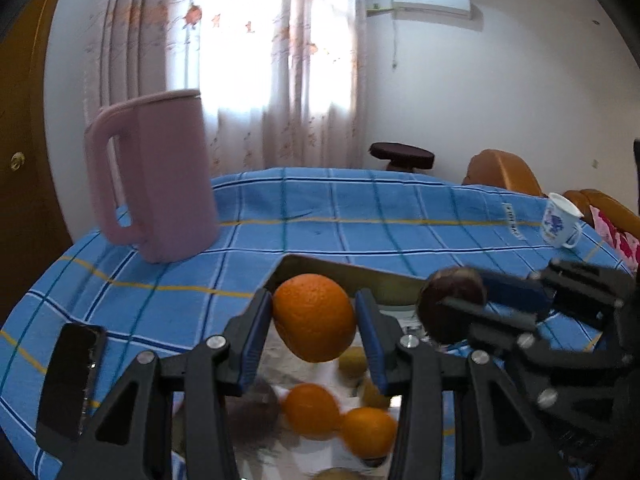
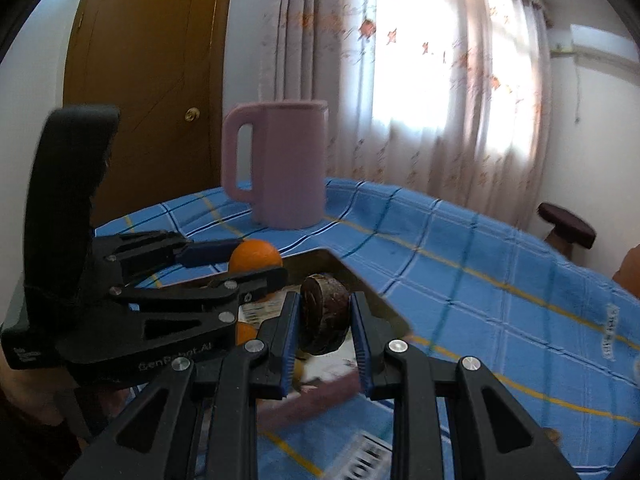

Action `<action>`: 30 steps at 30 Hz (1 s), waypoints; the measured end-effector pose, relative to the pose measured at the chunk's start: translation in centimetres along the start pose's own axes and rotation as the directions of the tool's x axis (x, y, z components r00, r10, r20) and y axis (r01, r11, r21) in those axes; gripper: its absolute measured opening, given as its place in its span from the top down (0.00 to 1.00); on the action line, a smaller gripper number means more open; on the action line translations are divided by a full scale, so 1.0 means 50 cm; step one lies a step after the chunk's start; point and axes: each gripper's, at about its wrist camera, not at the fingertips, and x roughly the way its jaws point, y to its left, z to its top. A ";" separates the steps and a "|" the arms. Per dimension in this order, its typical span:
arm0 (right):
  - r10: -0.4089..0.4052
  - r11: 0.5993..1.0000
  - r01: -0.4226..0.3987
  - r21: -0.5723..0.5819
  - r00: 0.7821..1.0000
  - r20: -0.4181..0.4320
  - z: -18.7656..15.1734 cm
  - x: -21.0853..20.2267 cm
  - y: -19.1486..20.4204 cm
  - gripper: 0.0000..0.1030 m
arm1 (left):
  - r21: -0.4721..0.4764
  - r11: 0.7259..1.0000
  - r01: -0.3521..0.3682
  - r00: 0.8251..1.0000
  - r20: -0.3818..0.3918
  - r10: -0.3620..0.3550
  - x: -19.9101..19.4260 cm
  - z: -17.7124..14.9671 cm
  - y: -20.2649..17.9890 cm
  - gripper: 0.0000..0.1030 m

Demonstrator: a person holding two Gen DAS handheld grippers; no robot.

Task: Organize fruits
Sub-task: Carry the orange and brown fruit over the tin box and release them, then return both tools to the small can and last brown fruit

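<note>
My left gripper [image 1: 315,320] is shut on a large orange [image 1: 315,317] and holds it above a metal tray [image 1: 344,270]. Two smaller oranges [image 1: 312,410], a dark fruit [image 1: 252,410] and yellowish fruits [image 1: 353,362] lie in the tray below. My right gripper [image 2: 325,314] is shut on a dark brown round fruit [image 2: 325,312], also over the tray [image 2: 360,280]. In the left wrist view the right gripper [image 1: 460,304] enters from the right with the dark fruit [image 1: 450,304]. In the right wrist view the left gripper [image 2: 244,264] holds the orange [image 2: 255,255] at left.
A pink jug [image 1: 156,180] stands on the blue checked tablecloth [image 1: 360,216] behind the tray. A black phone [image 1: 72,380] lies at the near left. A white and blue cup [image 1: 560,222] stands at the far right edge. Chairs and a stool [image 1: 402,156] stand beyond the table.
</note>
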 end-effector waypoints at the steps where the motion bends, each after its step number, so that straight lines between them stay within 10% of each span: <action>1: 0.003 1.000 -0.003 -0.002 1.000 -0.010 -0.001 0.011 0.005 0.74 | -0.005 1.000 -0.009 1.000 -0.007 0.009 0.003 -0.001 0.010 0.56; 15: 0.064 0.998 -0.066 -0.024 0.993 -0.099 -0.020 0.070 0.049 0.71 | -0.007 0.999 -0.048 0.998 -0.044 0.048 0.019 -0.005 0.038 0.54; 19: 0.049 0.998 -0.051 -0.025 0.997 -0.055 -0.016 0.023 0.036 0.59 | -0.011 0.999 -0.038 0.999 0.010 0.038 -0.014 0.004 0.024 0.40; 25: -0.104 0.994 0.104 -0.018 0.995 0.001 -0.043 -0.102 -0.054 0.59 | 0.021 0.999 0.028 0.995 0.094 -0.030 -0.061 0.018 -0.051 0.23; 30: -0.315 0.948 0.316 0.043 0.948 -0.041 -0.094 -0.180 -0.172 0.59 | 0.103 0.987 0.122 0.989 0.066 -0.130 -0.051 0.016 -0.159 0.19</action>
